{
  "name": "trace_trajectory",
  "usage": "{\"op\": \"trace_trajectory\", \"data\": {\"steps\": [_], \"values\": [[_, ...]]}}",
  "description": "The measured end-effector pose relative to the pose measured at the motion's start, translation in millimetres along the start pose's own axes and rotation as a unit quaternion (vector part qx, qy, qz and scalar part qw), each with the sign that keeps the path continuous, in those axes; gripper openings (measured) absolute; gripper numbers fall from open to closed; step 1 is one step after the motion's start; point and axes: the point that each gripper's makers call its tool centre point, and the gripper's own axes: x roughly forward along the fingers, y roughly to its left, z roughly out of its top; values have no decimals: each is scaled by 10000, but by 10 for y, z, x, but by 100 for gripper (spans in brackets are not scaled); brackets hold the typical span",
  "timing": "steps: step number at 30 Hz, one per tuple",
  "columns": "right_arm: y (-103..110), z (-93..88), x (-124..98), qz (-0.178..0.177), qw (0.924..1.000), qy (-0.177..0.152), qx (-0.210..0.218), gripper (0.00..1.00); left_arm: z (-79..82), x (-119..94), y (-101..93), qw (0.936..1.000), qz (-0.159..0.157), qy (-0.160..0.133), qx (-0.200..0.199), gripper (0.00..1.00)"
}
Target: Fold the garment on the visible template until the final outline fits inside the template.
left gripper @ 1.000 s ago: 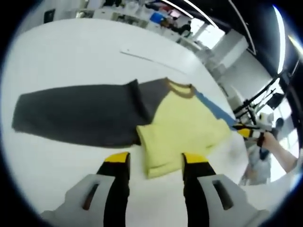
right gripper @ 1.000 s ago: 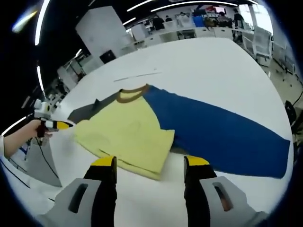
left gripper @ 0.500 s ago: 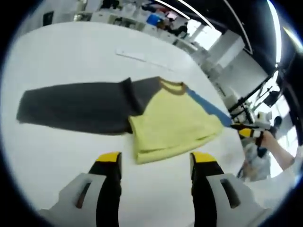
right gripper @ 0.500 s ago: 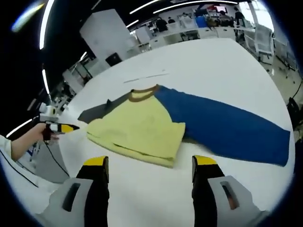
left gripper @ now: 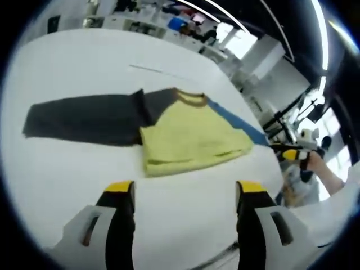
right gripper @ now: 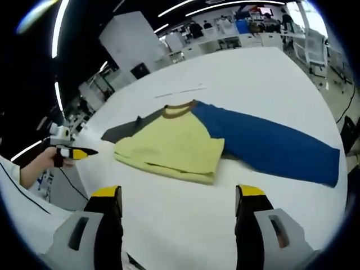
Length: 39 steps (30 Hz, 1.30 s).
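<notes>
Holding both claws clear above the near edge of the table point(left gripper: 67, 163), I carry nothing: my left gripper point(left gripper: 184, 194) stands with its jaws wide apart and empty, and my right gripper point(right gripper: 177, 199) likewise, with bare white surface between each pair of tips.

Beyond the tips, toward the middle of the table, lies the garment point(right gripper: 169, 147). Its yellow body is doubled over on itself, the folded hem facing me, the brown collar point(right gripper: 179, 109) at the far side. The grey sleeve point(left gripper: 84, 118) runs flat toward the left end of the table; the blue sleeve point(right gripper: 270, 147) runs toward the right end. No template outline can be made out under the cloth.

The step in hand, as I judge it, is to fold the sleeves in over the body. To do it well:
- Take each sleeve by its outer end.
- Pinch the top layer of cloth only.
- Lift low, carry it across, and lay it flat on the yellow panel.
- Keep the body fold undisturbed.
- Release only once the cuff lies within the body's outline.

At the far side a thin pale strip point(right gripper: 180, 90) lies on the table.
</notes>
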Motion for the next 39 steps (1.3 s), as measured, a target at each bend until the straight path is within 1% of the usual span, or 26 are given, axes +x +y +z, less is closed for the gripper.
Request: {"op": "trace_trajectory", "data": {"steps": [6, 14, 18, 23, 27, 28, 31, 36, 39], "values": [[96, 7, -114, 72, 9999, -103, 62, 88, -1, -86, -116, 9999, -83, -96, 65, 75], [161, 22, -243, 93, 9999, -109, -78, 92, -37, -184, -252, 9996, -150, -188, 151, 79], [185, -11, -297, 105, 9998, -92, -141, 94, -69, -255, -311, 9994, -186, -230, 156, 82], [258, -70, -349, 234, 9995, -88, -209, 99, -138, -355, -375, 9994, -187, -227, 194, 84], [292, -78, -406, 225, 9994, -148, -237, 100, -198, -459, -420, 9993, -145, -262, 224, 84], [299, -71, -423, 219, 9993, -197, -231, 100, -204, -478, -423, 9993, -140, -277, 212, 84], [340, -84, -451, 244, 9992, -203, -226, 100, -207, -538, -429, 9993, -120, -324, 168, 85], [378, -125, -498, 272, 9992, -182, -241, 100, -186, -614, -448, 9991, -97, -395, 150, 88], [385, -129, -540, 269, 9992, -241, -166, 100, -188, -637, -491, 9990, -138, -385, 159, 94]]}}
